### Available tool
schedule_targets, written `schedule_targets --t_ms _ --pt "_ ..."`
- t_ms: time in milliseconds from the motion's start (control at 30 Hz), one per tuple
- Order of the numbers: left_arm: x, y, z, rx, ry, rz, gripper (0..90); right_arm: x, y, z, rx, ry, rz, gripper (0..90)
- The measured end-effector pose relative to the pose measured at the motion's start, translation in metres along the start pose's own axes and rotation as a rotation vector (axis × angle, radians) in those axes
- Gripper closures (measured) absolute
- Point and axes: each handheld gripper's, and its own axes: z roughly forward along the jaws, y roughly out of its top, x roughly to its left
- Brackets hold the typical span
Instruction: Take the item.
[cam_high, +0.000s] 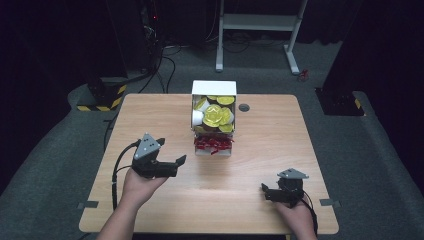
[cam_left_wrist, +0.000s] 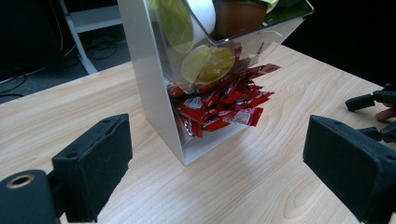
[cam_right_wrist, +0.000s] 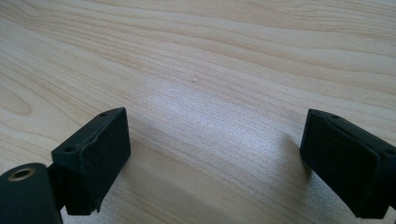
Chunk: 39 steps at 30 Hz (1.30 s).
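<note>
The wooden table (cam_high: 260, 165) spreads under both grippers, its pale grain running beneath the right gripper's spread jaws in the right gripper view. Ahead of the left gripper (cam_high: 167, 159), near its jaws but apart from them, stands the white dispenser box (cam_high: 214, 89), upright toward the table's far edge; in the left gripper view its clear front wall (cam_left_wrist: 243, 37) slopes up and away above the open lower bay. Both grippers are held by a hand: the left hand (cam_high: 141, 184) grips its tool from below and tilts it toward the box, while the right hand (cam_high: 296, 209) keeps the right gripper (cam_high: 265, 192) low over bare wood, well apart from the box and off to the left gripper's right. The left gripper's jaws stand wide with nothing between them, and the right gripper's jaws are likewise spread wide and empty. In the box's upper bin, above the level of the left jaws, lie yellow-lidded pods (cam_high: 216, 116) with a white cup (cam_high: 198, 117) beside them. Below, straight in front of the left gripper, a heap of red sachets (cam_left_wrist: 219, 105) spills from the bottom opening.
</note>
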Motion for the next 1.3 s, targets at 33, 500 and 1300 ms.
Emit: schedule_targets --t_ms 33,500,1300 --pt "0.0 0.0 0.0 0.0 0.0 0.0 8.5 0.0 0.0 0.0 0.0 0.0 0.0 8.6" --pt "-0.004 0.028 0.01 -0.011 -0.014 0.021 9.4 0.0 0.0 0.0 0.0 0.0 0.001 8.6" --pt "-0.01 0.073 0.039 -0.026 -0.044 0.025 17.1 0.001 0.0 0.0 0.003 0.002 0.006 8.7"
